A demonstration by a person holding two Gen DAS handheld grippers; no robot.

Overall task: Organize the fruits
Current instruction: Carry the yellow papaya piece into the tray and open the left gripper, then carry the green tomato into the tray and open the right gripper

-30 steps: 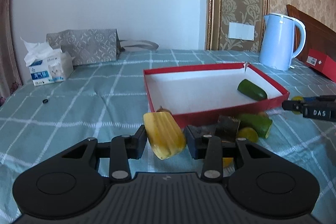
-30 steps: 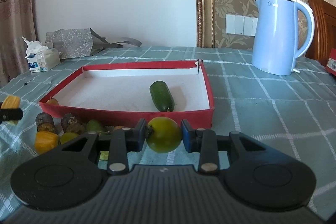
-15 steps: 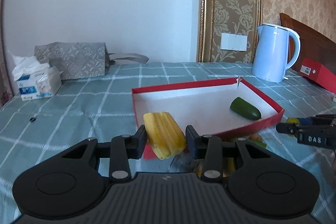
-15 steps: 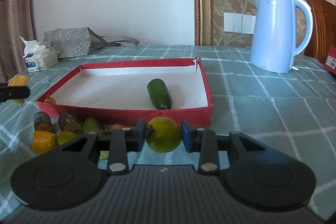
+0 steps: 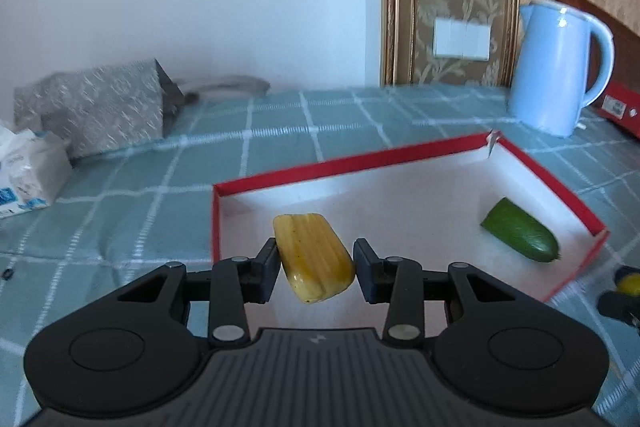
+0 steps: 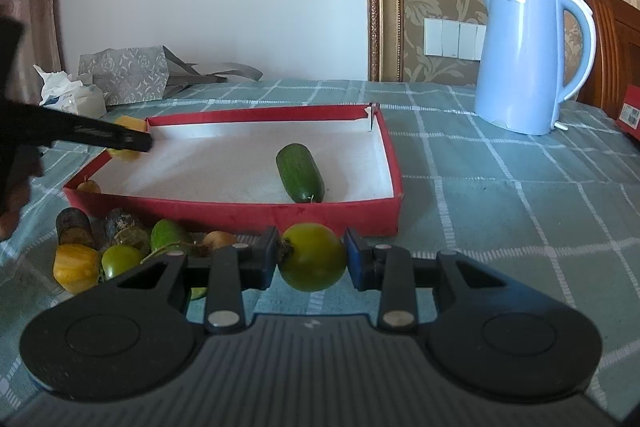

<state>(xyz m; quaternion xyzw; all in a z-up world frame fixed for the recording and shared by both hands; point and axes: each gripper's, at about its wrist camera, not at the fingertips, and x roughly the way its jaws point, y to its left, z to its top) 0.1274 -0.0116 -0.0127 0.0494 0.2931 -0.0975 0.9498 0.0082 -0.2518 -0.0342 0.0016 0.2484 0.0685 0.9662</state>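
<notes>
My left gripper is shut on a yellow ridged fruit piece and hangs over the near left corner of the red tray. From the right wrist view that left gripper reaches in from the left above the red tray. A green cucumber piece lies inside the tray. My right gripper is shut on a round green tomato, just in front of the tray's near wall. Several loose fruits lie on the cloth at the tray's front left.
A light blue kettle stands behind the tray on the right. A grey patterned bag and a tissue pack sit at the back left. A red box lies at the far right. A green checked cloth covers the table.
My left gripper carried the yellow piece forward from the fruit pile to above the tray's left corner. The right gripper and its tomato stayed in place.
</notes>
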